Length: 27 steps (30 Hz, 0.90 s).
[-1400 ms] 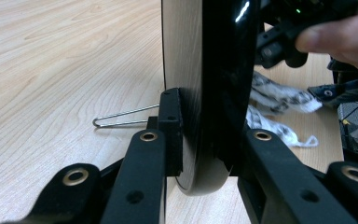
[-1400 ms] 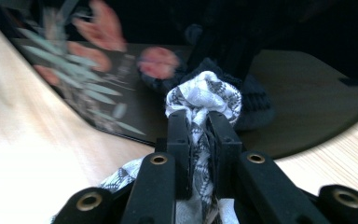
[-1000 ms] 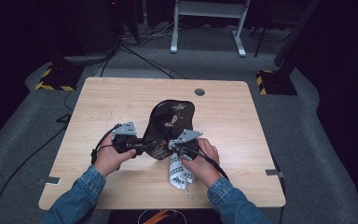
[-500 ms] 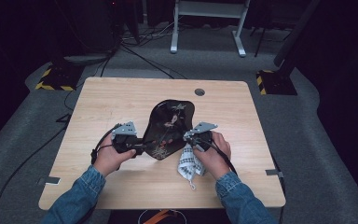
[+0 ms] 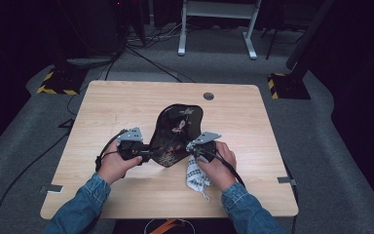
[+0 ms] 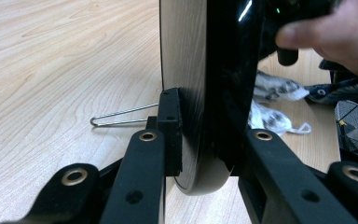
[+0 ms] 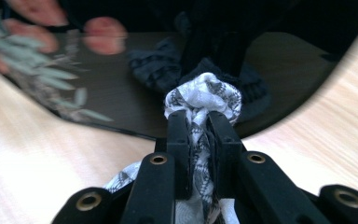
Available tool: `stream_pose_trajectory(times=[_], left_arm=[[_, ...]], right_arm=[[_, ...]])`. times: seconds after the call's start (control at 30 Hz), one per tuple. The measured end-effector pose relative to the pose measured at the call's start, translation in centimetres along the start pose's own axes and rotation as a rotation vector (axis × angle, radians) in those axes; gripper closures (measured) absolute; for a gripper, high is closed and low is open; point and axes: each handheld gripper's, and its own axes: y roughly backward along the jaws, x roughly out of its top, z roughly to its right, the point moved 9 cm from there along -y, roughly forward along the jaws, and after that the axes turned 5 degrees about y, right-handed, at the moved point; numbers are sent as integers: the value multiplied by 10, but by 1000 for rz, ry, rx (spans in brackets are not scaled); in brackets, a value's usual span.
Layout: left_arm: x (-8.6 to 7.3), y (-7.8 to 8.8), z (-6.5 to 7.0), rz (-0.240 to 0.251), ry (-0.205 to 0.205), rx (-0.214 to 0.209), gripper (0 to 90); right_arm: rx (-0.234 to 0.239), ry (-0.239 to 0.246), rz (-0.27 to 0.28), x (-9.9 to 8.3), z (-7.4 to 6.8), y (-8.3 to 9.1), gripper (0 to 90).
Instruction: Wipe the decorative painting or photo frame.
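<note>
Clamping hard on the tray's (image 5: 175,131) near edge, the left gripper (image 5: 146,155) has its jaws closed tight on the rim, and in the left gripper view the tray (image 6: 214,84) stands on edge between them, tilted up off the table (image 5: 126,102). Over on the other side, the right gripper (image 5: 191,147) has its jaws pinched almost together on a bunched cloth (image 7: 203,95), white with a dark pattern, pressed against the tray's glossy black face (image 7: 121,93). Loose cloth (image 5: 196,176) hangs under the right hand (image 5: 219,165), down onto the table. A wire clip (image 6: 121,116) lies beside the tray.
</note>
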Motion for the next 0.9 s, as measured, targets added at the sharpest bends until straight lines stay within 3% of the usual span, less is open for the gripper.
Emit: stream_pose_trajectory(times=[0.23, 0.33, 0.43, 0.9], left_arm=[[0, 0, 0, 0, 2, 0, 767], [0, 1, -1, -1, 3, 4, 769], [0, 1, -1, 0, 3, 3, 768], [0, 1, 0, -1, 3, 0, 764]], right_arm=[[82, 52, 15, 8, -34, -6, 816], [90, 73, 9, 10, -42, -8, 816], [98, 56, 12, 8, -38, -8, 818], [-19, -29, -25, -11, 13, -4, 818]])
